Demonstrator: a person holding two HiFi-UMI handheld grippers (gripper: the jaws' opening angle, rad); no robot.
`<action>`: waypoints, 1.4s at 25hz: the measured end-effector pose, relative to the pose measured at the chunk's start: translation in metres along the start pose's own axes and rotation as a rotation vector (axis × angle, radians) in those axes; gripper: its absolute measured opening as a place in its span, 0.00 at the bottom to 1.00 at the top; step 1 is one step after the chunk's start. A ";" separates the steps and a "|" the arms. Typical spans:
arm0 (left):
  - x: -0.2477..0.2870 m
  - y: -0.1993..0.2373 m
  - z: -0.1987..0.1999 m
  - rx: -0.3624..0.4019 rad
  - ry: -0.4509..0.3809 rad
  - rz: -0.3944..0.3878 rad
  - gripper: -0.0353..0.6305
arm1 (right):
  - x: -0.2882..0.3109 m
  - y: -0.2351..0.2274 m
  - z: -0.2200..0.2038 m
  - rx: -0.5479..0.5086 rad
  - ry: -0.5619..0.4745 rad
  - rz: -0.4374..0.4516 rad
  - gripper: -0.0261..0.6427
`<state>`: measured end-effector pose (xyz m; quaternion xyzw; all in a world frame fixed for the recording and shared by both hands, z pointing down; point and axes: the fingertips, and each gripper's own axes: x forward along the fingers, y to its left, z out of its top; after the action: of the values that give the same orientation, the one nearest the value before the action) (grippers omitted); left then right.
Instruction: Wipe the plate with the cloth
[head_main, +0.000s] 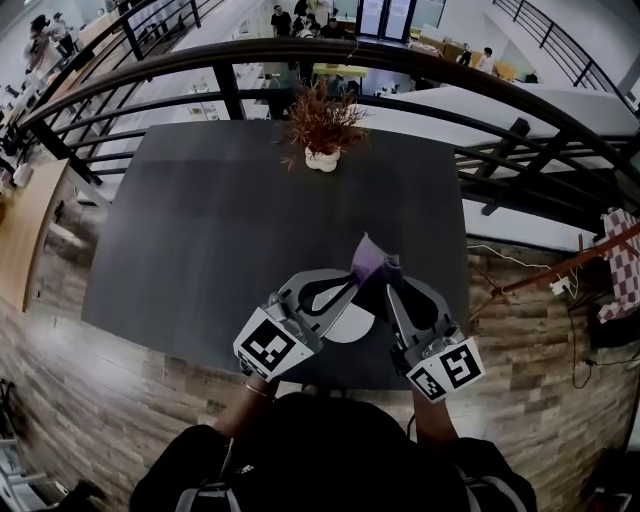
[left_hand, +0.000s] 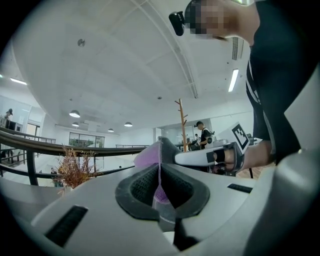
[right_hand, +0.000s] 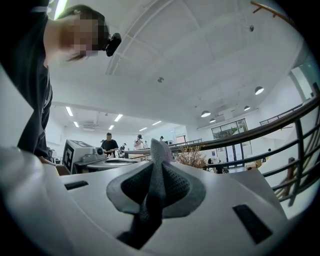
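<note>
Over the near edge of the dark table (head_main: 220, 230), my two grippers hold one purple-grey cloth (head_main: 370, 262) between them. The left gripper (head_main: 352, 284) is shut on a purple fold of the cloth (left_hand: 150, 155), which is pinched between its pads (left_hand: 137, 187). In the right gripper view, the right gripper (head_main: 386, 286) is shut on a grey fold of the cloth (right_hand: 159, 150). A white plate (head_main: 347, 326) lies on the table under and between the two grippers, mostly hidden by them. Both grippers point level, and their tips nearly meet.
A potted dried plant (head_main: 322, 125) stands at the middle of the table's far edge. A dark metal railing (head_main: 400, 60) curves behind the table. The table's near edge (head_main: 200, 345) meets wood-patterned floor, and people stand far off in the hall.
</note>
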<state>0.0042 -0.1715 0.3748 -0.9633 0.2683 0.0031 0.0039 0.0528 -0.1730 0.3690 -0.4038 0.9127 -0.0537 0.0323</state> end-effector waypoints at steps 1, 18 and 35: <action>0.000 -0.001 -0.003 -0.001 0.003 -0.007 0.06 | 0.000 -0.001 -0.004 0.004 0.009 -0.003 0.11; 0.003 0.002 -0.085 -0.056 0.109 -0.026 0.06 | 0.002 -0.013 -0.070 0.025 0.142 -0.051 0.11; 0.006 -0.004 -0.168 -0.209 0.266 -0.031 0.06 | 0.002 -0.021 -0.148 0.060 0.304 -0.061 0.11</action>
<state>0.0126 -0.1726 0.5430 -0.9544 0.2498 -0.0965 -0.1319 0.0516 -0.1779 0.5185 -0.4175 0.8923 -0.1424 -0.0961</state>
